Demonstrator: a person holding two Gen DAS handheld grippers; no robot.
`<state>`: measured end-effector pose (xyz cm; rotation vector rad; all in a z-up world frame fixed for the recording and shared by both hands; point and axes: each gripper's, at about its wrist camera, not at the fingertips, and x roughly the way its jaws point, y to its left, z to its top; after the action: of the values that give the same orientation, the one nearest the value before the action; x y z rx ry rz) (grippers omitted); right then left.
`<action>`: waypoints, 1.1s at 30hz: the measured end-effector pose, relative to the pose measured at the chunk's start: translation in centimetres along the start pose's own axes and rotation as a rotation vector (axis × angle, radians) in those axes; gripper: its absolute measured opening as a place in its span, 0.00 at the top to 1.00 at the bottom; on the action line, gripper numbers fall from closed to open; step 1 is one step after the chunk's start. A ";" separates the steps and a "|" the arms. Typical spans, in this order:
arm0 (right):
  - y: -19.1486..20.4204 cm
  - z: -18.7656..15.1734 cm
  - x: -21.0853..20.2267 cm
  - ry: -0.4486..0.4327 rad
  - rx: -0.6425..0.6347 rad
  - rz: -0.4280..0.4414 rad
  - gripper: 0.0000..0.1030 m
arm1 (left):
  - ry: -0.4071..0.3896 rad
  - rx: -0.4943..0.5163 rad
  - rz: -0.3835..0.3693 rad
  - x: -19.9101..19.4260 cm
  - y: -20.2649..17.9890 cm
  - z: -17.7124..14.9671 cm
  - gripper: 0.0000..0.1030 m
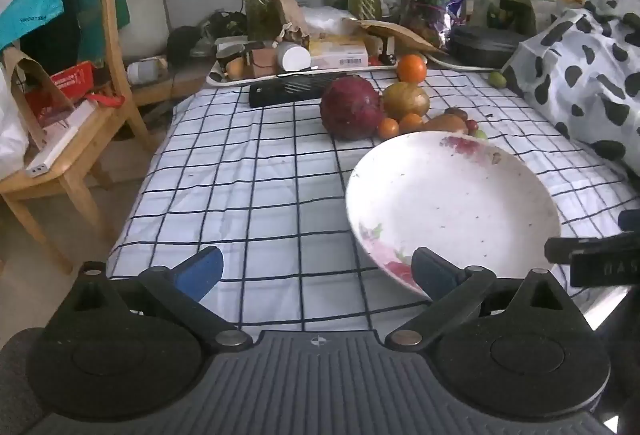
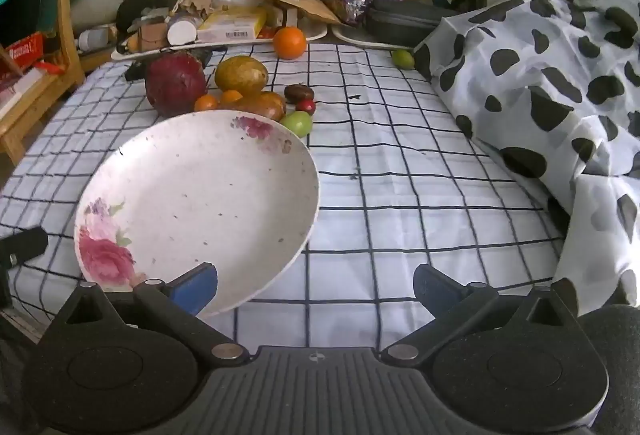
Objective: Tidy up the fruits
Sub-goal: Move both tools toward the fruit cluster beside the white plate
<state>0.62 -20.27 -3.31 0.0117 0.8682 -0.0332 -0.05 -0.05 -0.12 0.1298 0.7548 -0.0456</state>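
Found both left gripper (image 1: pixel 316 271) and right gripper (image 2: pixel 316 285) jaws wide, empty. Noted glossy floral plate (image 2: pixel 192 203); round green fruit (image 2: pixel 298 123) at one o'clock, nearly hidden in left view, possibly lime.

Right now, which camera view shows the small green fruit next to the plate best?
The right wrist view: the small green fruit lies whole and clear just beyond the plate rim. In the left wrist view only a sliver of it peeks over the rim, mostly hidden.
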 end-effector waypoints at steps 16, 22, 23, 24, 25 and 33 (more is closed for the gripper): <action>-1.0 2.0 -3.4 -0.041 0.001 0.016 0.00 | 0.023 -0.027 -0.076 0.3 -0.3 0.6 0.01; -0.5 2.1 -4.4 -0.074 -0.027 0.036 0.00 | 0.025 -0.034 -0.083 0.4 -0.2 0.4 0.01; -0.5 2.0 -4.2 -0.082 -0.028 0.047 0.00 | 0.022 -0.030 -0.082 0.4 -0.3 0.3 0.01; -0.5 1.9 -3.8 -0.087 -0.030 0.060 0.00 | 0.019 -0.025 -0.080 0.4 -0.4 0.3 0.01; -0.5 1.7 -3.3 -0.078 -0.032 0.068 0.00 | 0.021 -0.020 -0.077 0.5 -0.5 0.2 0.01; 0.3 1.5 -2.9 -0.076 -0.061 0.069 0.00 | 0.025 0.010 -0.093 0.6 -0.9 0.0 0.01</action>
<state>-0.09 -19.98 -0.06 -0.0165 0.7921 0.0571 0.29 -0.91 -0.65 0.1045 0.7857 -0.1359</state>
